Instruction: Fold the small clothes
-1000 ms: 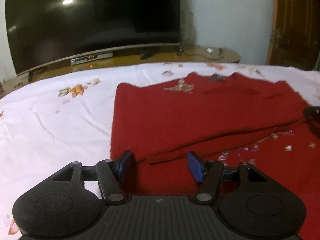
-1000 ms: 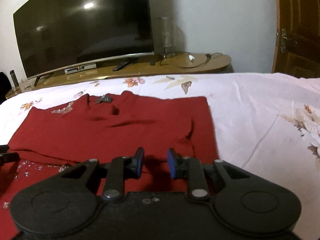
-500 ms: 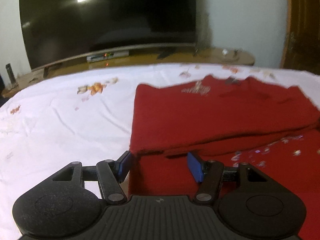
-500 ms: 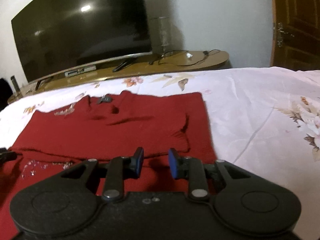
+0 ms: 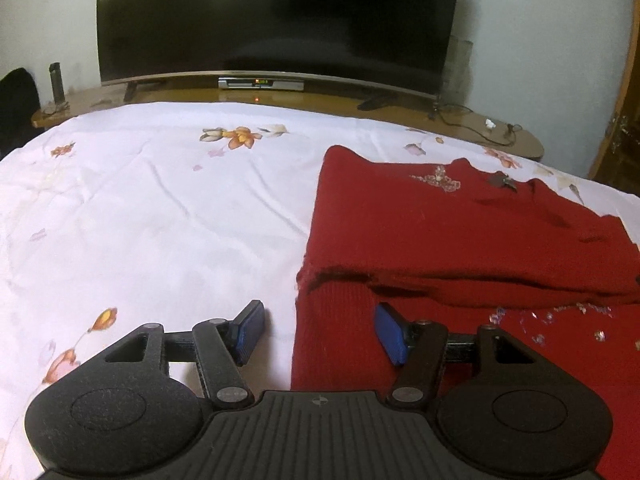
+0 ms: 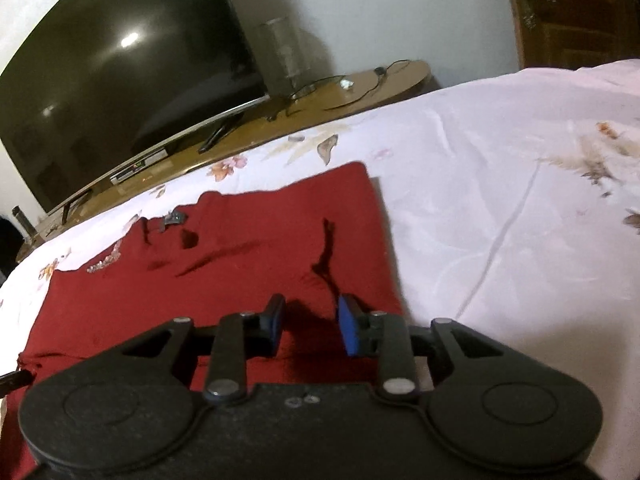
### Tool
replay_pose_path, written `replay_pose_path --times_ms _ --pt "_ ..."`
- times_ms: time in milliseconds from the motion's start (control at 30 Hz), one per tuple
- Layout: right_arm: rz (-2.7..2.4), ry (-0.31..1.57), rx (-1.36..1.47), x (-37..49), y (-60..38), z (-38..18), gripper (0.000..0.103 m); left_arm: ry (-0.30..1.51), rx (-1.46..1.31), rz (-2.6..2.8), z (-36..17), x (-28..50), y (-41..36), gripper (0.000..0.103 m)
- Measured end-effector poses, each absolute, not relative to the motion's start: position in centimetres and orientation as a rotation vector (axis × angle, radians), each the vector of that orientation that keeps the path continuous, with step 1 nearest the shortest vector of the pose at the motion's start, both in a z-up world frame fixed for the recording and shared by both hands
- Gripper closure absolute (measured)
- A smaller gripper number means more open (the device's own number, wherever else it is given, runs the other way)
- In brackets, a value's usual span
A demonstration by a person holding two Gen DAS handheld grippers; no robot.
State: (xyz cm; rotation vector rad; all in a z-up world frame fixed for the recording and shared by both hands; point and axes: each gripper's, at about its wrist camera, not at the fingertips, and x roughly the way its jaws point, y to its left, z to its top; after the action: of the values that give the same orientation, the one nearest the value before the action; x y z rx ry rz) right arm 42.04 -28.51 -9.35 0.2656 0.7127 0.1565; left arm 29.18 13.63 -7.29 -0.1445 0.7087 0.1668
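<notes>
left black two-finger gripper (image 5: pixel 318 332) gaped wide astride left edge of half-folded red knit sweater (image 5: pixel 460 232), right gripper (image 6: pixel 310 326) part-open over right edge, both empty, likely staged for next fold.

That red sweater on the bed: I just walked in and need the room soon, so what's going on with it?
A person with two handheld grippers is folding the red sweater on the floral bedsheet. One layer is already folded over. The left gripper is open at its left edge; the right gripper is open over its right side. Neither grips it.
</notes>
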Motion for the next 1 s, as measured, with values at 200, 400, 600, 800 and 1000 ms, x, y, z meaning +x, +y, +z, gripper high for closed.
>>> replay_pose_path --times_ms 200,400,600,800,1000 --pt "0.196 0.673 0.3 40.5 -28.8 -7.6 0.094 0.707 -0.145 0.193 -7.2 27.5 13.6 0.042" --pt "0.173 0.746 0.281 41.3 -29.0 -9.5 0.093 0.72 -0.143 0.213 -6.9 26.1 13.3 0.042" --pt "0.186 0.677 0.184 39.3 -29.1 -8.1 0.079 0.739 -0.13 0.219 -7.1 24.4 12.8 0.042" --pt "0.194 0.721 0.19 36.3 -30.8 -7.6 0.074 0.769 -0.115 0.173 -6.7 22.6 12.3 0.042" --pt "0.17 0.763 0.34 29.2 -33.9 -7.4 0.069 0.814 -0.084 0.048 -7.0 18.7 11.4 0.001"
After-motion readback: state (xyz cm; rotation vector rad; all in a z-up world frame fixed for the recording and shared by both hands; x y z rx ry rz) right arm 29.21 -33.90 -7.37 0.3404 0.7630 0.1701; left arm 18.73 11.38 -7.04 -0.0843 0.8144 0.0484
